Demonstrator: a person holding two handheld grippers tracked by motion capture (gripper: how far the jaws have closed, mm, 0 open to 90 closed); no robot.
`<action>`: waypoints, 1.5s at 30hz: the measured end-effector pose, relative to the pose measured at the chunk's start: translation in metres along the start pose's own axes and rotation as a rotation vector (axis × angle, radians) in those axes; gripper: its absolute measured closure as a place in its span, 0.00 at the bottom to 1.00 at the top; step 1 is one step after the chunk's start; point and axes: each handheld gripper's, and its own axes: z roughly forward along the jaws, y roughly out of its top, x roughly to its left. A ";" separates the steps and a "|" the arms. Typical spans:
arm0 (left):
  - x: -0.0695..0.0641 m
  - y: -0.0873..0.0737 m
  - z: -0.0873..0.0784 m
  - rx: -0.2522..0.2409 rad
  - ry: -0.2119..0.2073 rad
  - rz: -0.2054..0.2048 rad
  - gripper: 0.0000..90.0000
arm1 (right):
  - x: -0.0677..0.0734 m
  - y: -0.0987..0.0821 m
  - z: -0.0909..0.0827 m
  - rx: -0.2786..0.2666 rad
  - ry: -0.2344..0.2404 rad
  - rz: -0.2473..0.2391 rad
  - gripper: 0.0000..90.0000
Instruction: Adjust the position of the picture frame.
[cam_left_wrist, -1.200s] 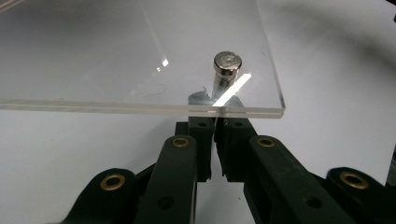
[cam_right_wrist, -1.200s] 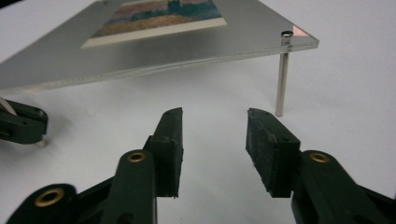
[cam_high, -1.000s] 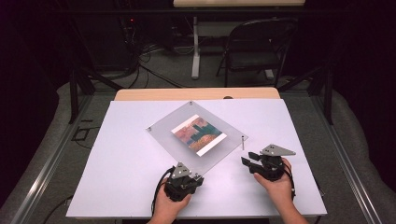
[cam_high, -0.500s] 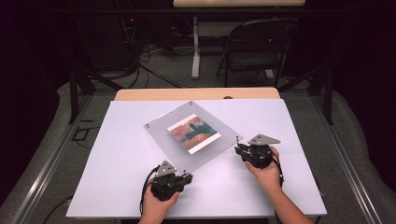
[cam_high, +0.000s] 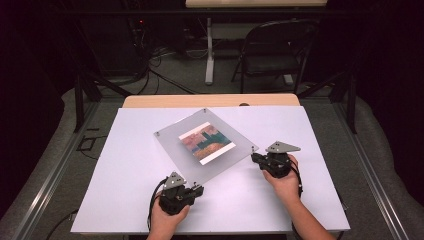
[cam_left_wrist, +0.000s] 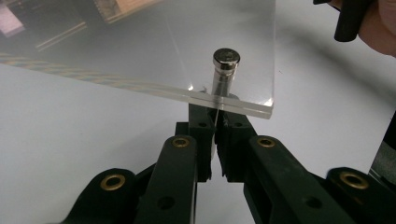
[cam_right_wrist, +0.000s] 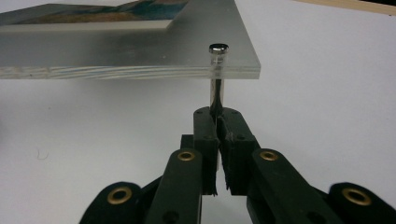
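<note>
A clear acrylic panel (cam_high: 172, 145) with a colourful picture (cam_high: 206, 142) in it lies turned like a diamond on the white table (cam_high: 125, 200). Metal posts stand at its corners. My left gripper (cam_high: 199, 189) is at the near corner. In the left gripper view the left gripper (cam_left_wrist: 217, 116) is shut on the post (cam_left_wrist: 225, 70) under the panel edge (cam_left_wrist: 140, 86). My right gripper (cam_high: 255, 157) is at the right corner. There the right gripper (cam_right_wrist: 218, 116) has just been closing and now pinches the post's stem (cam_right_wrist: 217, 95) below the panel (cam_right_wrist: 116, 65).
A wooden strip (cam_high: 210, 101) runs along the table's far edge. Beyond it stand a black chair (cam_high: 272, 55) and a table leg (cam_high: 209, 55) among floor cables. Bare white tabletop lies left and right of the panel.
My right gripper moved left to the panel's right corner and closed on the post there. My left gripper shifted left with the near corner, turning the panel slightly.
</note>
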 end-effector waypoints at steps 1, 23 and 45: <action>0.000 0.000 0.000 0.000 0.000 0.000 0.95 | 0.000 0.000 0.000 0.000 0.000 0.000 0.95; 0.071 0.015 -0.025 -0.058 0.109 -0.141 0.93 | 0.042 -0.003 -0.020 0.024 0.171 0.029 0.95; 0.083 0.033 0.013 -0.048 0.105 -0.132 0.92 | 0.020 -0.004 -0.008 0.021 0.077 0.085 0.95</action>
